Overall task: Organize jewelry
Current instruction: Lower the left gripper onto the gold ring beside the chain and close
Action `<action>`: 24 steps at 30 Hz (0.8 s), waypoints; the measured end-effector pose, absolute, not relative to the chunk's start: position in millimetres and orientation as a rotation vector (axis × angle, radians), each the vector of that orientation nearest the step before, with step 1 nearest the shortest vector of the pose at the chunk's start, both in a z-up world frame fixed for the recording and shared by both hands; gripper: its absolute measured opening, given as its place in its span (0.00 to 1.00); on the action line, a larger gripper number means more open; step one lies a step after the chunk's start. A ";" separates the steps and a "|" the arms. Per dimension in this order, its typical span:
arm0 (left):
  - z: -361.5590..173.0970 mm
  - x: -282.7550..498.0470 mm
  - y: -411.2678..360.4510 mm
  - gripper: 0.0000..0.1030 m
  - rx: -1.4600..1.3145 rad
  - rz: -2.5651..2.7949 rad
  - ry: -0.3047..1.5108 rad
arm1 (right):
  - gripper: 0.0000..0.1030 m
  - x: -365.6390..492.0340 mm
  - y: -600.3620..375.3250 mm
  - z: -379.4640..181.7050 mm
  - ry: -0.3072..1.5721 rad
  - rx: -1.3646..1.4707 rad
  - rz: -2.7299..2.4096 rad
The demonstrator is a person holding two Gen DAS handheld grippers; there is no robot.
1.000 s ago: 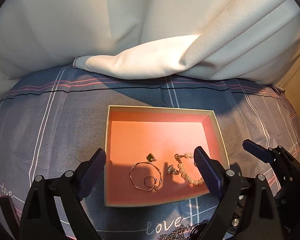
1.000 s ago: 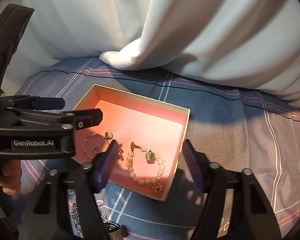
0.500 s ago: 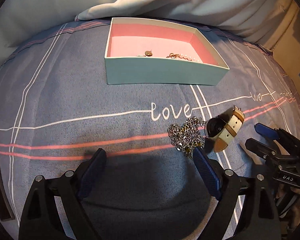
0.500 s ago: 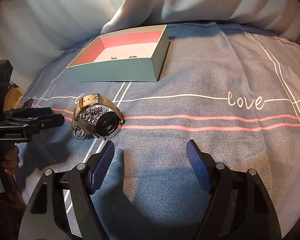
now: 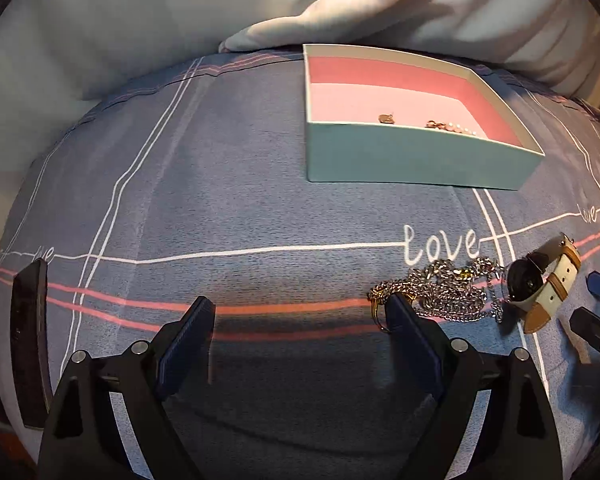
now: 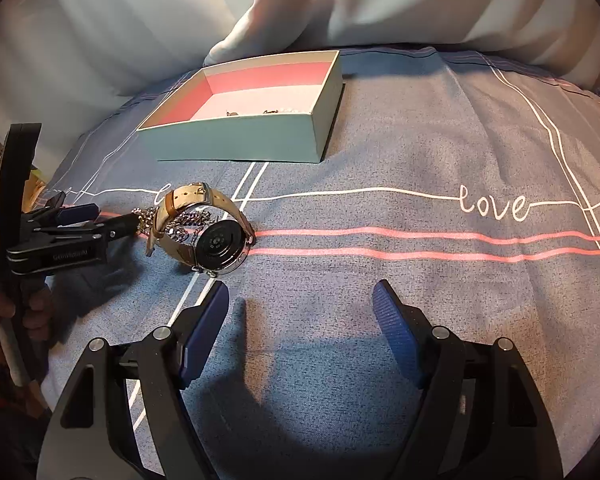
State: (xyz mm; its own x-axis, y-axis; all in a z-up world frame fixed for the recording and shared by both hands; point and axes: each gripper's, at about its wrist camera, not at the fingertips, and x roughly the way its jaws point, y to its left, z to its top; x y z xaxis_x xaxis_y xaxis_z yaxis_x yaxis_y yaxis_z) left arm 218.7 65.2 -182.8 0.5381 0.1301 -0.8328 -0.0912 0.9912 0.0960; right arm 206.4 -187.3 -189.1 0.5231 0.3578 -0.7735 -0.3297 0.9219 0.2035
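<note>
A teal box (image 5: 412, 156) (image 6: 236, 140) with a pink lining sits on the bed and holds small gold pieces and a pearl bracelet (image 5: 456, 127). On the blue bedsheet (image 5: 260, 200) in front of it lie a tangled silver chain (image 5: 448, 290) (image 6: 180, 222) and a wristwatch (image 5: 540, 284) (image 6: 212, 236) with a tan and white strap. My left gripper (image 5: 300, 312) is open low over the sheet, its right finger just beside the chain's left end. My right gripper (image 6: 300, 296) is open over bare sheet, with the watch a little beyond its left finger.
White bedding (image 5: 340, 8) is piled behind the box. The sheet bears white lines, pink stripes and the word love (image 6: 496, 204). A person's hand (image 6: 4, 312) holds the left gripper's handle at the left of the right wrist view.
Both grippers have drawn back from above the box and sunk toward the sheet. The box now lies farther off, and the chain and watch have come into view ahead of the fingers.
</note>
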 end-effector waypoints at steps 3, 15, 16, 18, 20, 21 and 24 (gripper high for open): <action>-178.4 213.6 74.6 0.82 0.040 0.148 0.989 | 0.72 207.9 -179.4 -188.0 0.929 0.011 0.426; -179.9 207.6 56.6 0.70 0.069 0.045 0.989 | 0.72 209.3 -166.0 -188.4 0.939 -0.008 0.468; -181.3 209.7 55.7 0.63 0.065 0.037 0.991 | 0.72 209.3 -166.1 -188.4 0.940 -0.008 0.469; -180.5 212.4 53.7 0.52 0.080 0.030 0.966 | 0.72 209.6 -165.8 -188.7 0.942 -0.009 0.470; -177.5 215.2 55.3 0.33 0.093 0.040 0.953 | 0.72 209.0 -165.0 -188.6 0.943 -0.009 0.470; -175.7 217.5 60.6 0.16 0.084 0.071 0.949 | 0.72 208.9 -164.3 -188.5 0.943 -0.012 0.471; -171.0 222.3 85.9 0.13 -0.013 0.118 0.952 | 0.72 208.5 -163.5 -189.4 0.947 -0.013 0.472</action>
State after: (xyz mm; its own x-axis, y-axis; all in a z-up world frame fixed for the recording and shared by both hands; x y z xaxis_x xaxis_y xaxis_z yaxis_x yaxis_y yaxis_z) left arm 222.3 85.9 -171.0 0.5744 0.0953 -0.8130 -0.1066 0.9934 0.0411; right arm 208.5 -163.5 -189.4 0.4908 0.3832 -0.7825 -0.3947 0.8984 0.1924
